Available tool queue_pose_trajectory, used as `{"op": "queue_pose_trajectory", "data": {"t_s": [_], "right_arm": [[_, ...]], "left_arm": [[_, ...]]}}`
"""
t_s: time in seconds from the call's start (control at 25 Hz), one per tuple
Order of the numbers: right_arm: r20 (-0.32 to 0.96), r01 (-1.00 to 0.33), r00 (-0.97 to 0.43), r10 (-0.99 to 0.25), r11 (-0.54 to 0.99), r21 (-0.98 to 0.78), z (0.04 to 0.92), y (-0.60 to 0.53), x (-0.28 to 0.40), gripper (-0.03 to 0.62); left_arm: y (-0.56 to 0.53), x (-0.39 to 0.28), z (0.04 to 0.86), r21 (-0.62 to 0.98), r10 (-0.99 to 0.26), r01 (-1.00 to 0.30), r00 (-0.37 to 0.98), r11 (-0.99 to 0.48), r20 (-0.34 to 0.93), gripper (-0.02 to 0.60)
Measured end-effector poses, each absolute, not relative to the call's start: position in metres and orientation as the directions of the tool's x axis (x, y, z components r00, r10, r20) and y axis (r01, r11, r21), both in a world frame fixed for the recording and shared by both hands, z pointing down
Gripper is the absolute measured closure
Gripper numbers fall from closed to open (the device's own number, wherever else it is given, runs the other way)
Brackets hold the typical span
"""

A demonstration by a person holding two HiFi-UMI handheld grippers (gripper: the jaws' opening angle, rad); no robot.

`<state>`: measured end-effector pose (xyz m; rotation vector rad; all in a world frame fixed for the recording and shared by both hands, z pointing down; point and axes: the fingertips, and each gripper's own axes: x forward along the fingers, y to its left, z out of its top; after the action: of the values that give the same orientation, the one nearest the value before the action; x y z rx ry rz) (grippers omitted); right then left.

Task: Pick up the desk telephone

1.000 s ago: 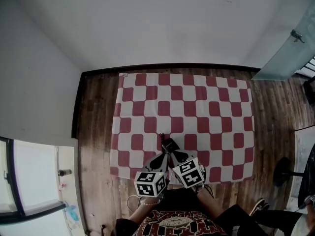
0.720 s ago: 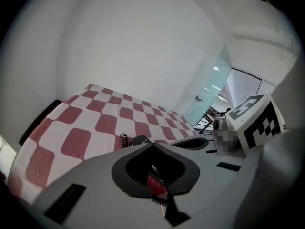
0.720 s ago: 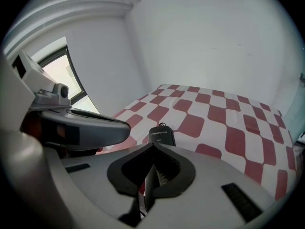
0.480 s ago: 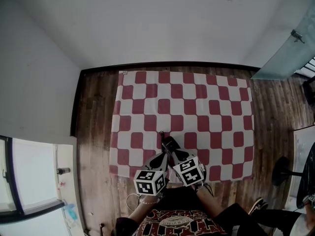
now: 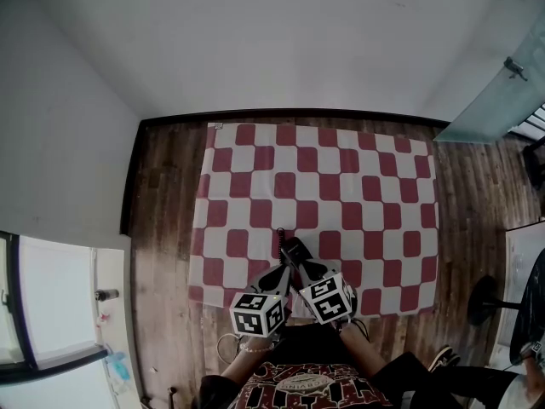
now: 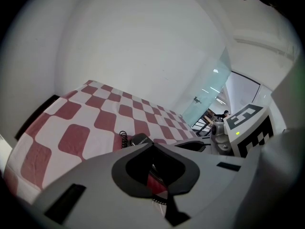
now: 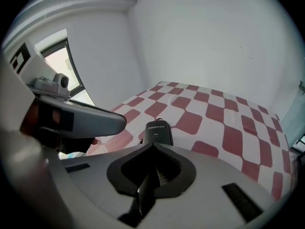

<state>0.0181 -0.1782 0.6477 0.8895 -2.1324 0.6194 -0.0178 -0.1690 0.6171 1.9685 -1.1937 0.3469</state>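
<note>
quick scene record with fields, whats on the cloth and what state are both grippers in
surface: red-and-white checkered cloth on a wooden top
object: black telephone near the cloth's front edge
cord: coiled cord beside the telephone
left gripper: jaws together, telephone just ahead
right gripper: jaws together, telephone just ahead

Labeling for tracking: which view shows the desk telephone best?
Right gripper view: the desk telephone lies just past the jaws, its printed end clear. Left gripper view catches only its end and coiled cord above the jaws. Head view shows only a small, partly hidden dark shape.
</note>
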Motion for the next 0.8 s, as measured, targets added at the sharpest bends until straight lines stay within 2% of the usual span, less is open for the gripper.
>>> {"op": "queue_pose_trajectory", "data": {"t_s": [0.4, 0.8], "right_arm": [[0.773, -0.741, -0.495, -0.397, 0.657, -0.137, 0.6464, -0.1779, 0.0157, 0.569], [0.78, -0.726, -0.495, -0.382, 0.675, -0.13, 0.6465, -0.1736, 0.0134, 0.515]], "left_arm": [[-0.1715, -0.0185, 0.6155, 0.487, -0.629, -0.837, 0.522, -0.249, 0.576, 0.572], [-0.1695, -0.0191, 0.615, 0.484, -0.631, -0.839, 0.52, -0.25, 0.576, 0.572]]}}
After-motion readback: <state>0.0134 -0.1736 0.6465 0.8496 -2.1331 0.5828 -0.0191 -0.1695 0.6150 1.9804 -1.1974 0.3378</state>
